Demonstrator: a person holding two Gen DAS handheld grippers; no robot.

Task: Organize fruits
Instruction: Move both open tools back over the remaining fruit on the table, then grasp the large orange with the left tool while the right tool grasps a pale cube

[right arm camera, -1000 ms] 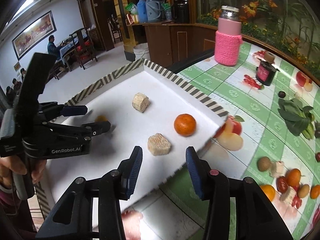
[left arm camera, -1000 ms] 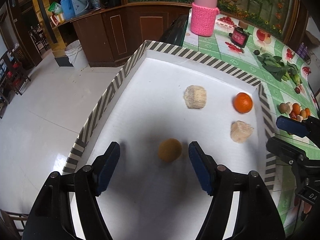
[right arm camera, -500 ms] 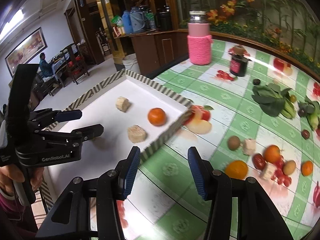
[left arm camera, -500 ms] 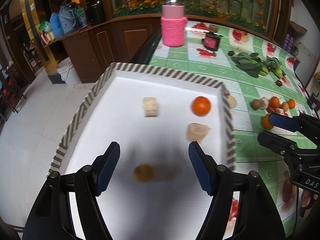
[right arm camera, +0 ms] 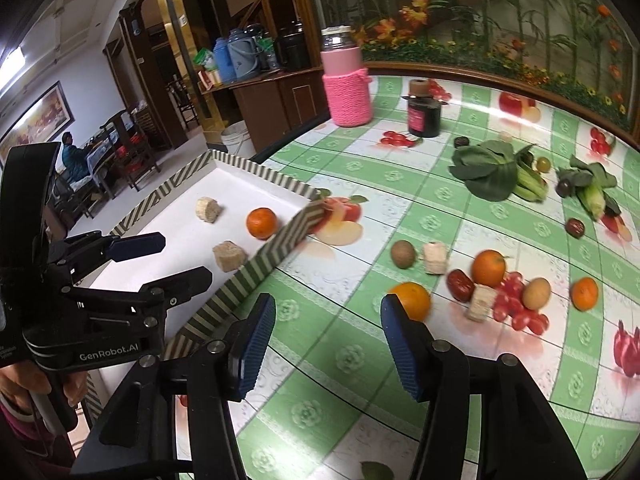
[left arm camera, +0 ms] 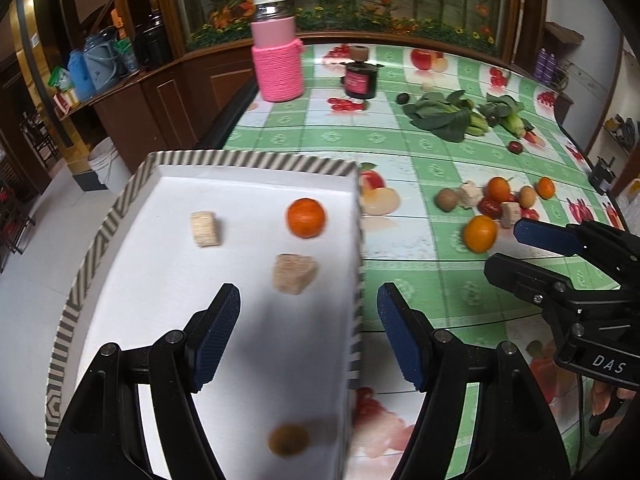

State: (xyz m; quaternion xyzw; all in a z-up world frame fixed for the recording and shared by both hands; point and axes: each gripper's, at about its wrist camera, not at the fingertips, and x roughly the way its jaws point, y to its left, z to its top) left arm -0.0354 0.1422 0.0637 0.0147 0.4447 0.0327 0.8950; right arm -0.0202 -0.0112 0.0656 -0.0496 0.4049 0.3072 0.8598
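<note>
A white tray with a striped rim (left arm camera: pixel 256 160) holds an orange (left arm camera: pixel 305 218), two beige chunks (left arm camera: pixel 295 274) and a brown round fruit (left arm camera: pixel 288 440). My left gripper (left arm camera: pixel 308 308) hangs open over the tray's right edge with nothing between its fingers. My right gripper (right arm camera: pixel 326 312) is above the green tablecloth, its jaws opening and empty. Just past its right fingertip lies an orange (right arm camera: pixel 410 300). More loose fruit lies beyond: a kiwi (right arm camera: pixel 403 254), another orange (right arm camera: pixel 488 268), red dates and beige chunks. The left gripper (right arm camera: pixel 182 258) also shows over the tray (right arm camera: pixel 280 252).
A pink knit-covered jar (left arm camera: pixel 277 64) and a dark jar (left arm camera: pixel 361 80) stand at the table's back. Leafy greens (left arm camera: pixel 440 116) and corn lie at the back right. The tray overhangs the table's left edge above the floor. A person (right arm camera: pixel 74 156) sits far off.
Both grippers have swung right, from over the tray toward the loose fruit on the table. The brown fruit has slid to the bottom of the left view. The right jaws have widened.
</note>
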